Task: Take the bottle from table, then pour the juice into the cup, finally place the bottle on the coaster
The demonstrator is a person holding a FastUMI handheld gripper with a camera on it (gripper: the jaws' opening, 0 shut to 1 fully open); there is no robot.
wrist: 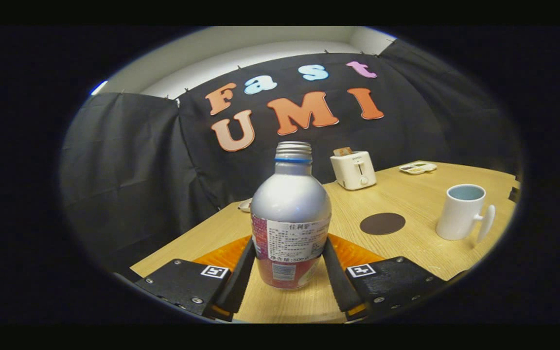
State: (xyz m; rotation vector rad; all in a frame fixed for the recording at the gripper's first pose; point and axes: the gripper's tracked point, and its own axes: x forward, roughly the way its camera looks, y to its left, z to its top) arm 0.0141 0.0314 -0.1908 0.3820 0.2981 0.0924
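Silver aluminium bottle (pixel 290 218) with uncapped threaded neck, blue neck ring and white-and-red printed label, standing upright on the light wooden table (pixel 406 253). The gripper (pixel 287 272) pinches its lower body, one finger pressing each side. Beyond lie a dark round coaster (pixel 382 223) and a white mug (pixel 462 212).

The bottle (pixel 290 221) looks like brushed aluminium with a soft sheen, its uncapped neck threaded and ringed by a plastic band; a smooth paper label wraps its lower body. It stands between the gripper (pixel 289 272) fingers, which press both its sides. The desk (pixel 421 194) is light wood-grain laminate, smooth and faintly shiny. The coaster (pixel 382 223) is dark and matt. The mug (pixel 461 211) is glazed ceramic, glossy. The toaster (pixel 353 169) is smooth shiny plastic. The booth wall is matt black cloth, creased
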